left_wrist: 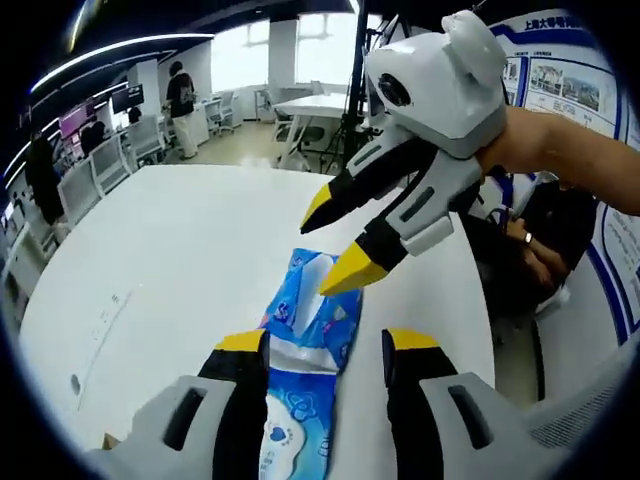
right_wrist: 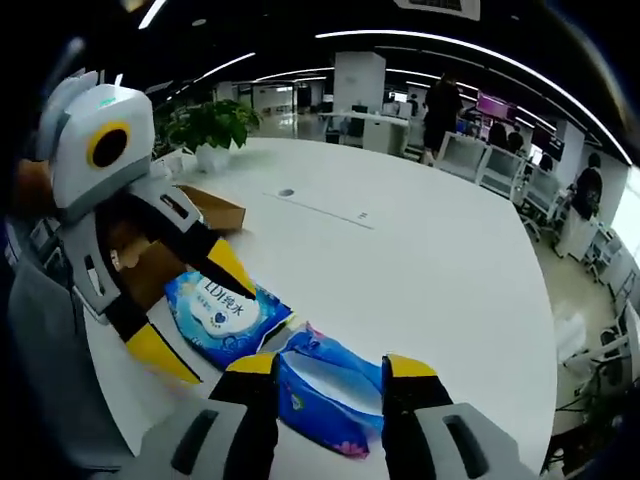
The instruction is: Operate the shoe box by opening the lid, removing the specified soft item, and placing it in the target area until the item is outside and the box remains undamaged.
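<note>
A blue soft tissue pack (left_wrist: 300, 400) lies flat on the white table (left_wrist: 180, 260). My left gripper (left_wrist: 325, 345) is open, its jaws wide on either side of the pack's near end. The right gripper (left_wrist: 335, 243) reaches in from the upper right, open, with its lower yellow tip at the pack's far end. In the right gripper view the pack (right_wrist: 230, 318) runs from the left gripper (right_wrist: 200, 315) to my right gripper (right_wrist: 330, 365), whose open jaws straddle its crumpled end. The brown cardboard shoe box (right_wrist: 205, 212) stands behind the left gripper, partly hidden.
A potted plant (right_wrist: 210, 128) stands at the table's far edge beyond the box. A seated person (left_wrist: 530, 250) is close to the table's right side. Office chairs (left_wrist: 95, 165) and standing people line the room. A small round port (right_wrist: 286, 192) is set in the tabletop.
</note>
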